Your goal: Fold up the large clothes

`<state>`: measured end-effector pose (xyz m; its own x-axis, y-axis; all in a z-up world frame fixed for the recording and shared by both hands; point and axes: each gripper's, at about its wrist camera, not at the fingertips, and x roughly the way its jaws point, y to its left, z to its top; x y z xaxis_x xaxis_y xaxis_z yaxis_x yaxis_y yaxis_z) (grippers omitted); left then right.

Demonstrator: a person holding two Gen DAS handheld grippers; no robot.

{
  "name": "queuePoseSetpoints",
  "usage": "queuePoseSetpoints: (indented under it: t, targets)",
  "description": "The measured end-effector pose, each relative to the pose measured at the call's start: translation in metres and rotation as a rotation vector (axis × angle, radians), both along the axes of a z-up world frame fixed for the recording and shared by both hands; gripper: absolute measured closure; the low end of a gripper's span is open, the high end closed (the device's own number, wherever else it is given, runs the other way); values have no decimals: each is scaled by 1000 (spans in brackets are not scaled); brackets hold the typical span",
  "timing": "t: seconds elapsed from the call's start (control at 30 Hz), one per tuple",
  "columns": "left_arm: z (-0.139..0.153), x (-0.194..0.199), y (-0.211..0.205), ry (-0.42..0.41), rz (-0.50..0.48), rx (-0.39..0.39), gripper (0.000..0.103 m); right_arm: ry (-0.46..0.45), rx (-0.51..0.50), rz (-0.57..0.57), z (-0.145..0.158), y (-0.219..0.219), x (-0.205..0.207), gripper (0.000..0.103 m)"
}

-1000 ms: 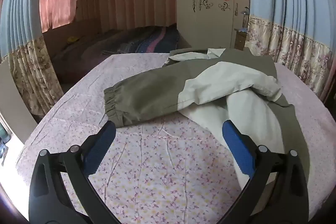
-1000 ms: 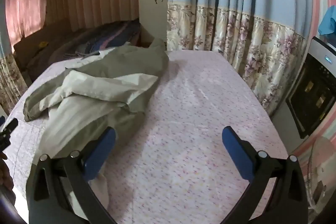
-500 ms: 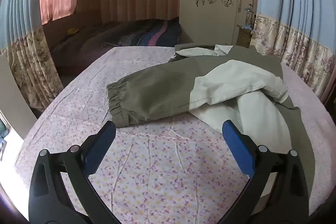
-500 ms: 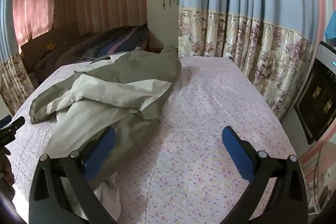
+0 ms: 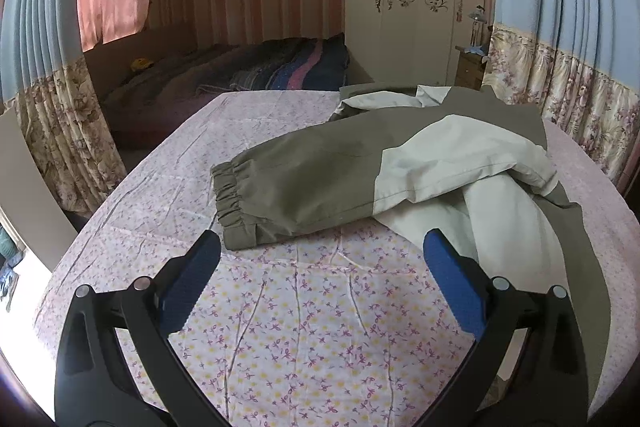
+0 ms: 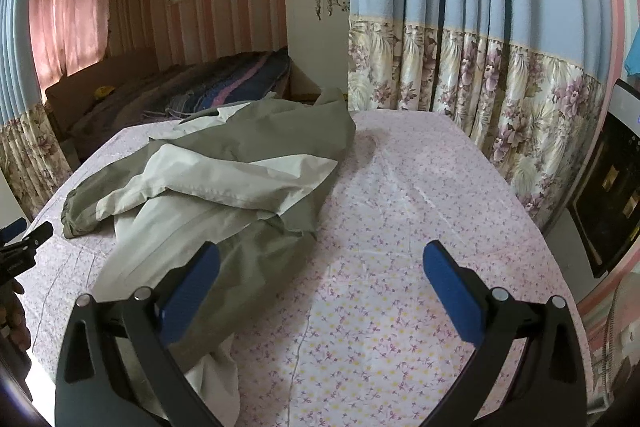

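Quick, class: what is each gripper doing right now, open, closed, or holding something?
Left gripper: open, holding nothing, above the sheet near the jacket cuff.
Right gripper: open, holding nothing.

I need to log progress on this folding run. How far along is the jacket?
Barely started. The jacket lies rumpled on the floral sheet, one sleeve thrown across its body, no neat fold yet. Nothing is in hand: the left gripper and right gripper are both open and empty. Flattening and all folds remain.

Right gripper (image 6: 320, 267) spread wide, empty, above floral sheet (image 6: 400, 227); crumpled jacket (image 6: 240, 171) left
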<state>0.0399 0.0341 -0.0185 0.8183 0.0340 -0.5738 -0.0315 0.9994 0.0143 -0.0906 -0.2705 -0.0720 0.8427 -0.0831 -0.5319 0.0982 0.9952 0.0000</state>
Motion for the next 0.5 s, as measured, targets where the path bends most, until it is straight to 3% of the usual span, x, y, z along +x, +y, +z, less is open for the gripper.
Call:
queuePoseSetpoints:
  t: [0.5]
  targets:
    - [1, -4, -1, -1, -6, -6, 3, 18, 0, -2, -3, 1, 1, 2]
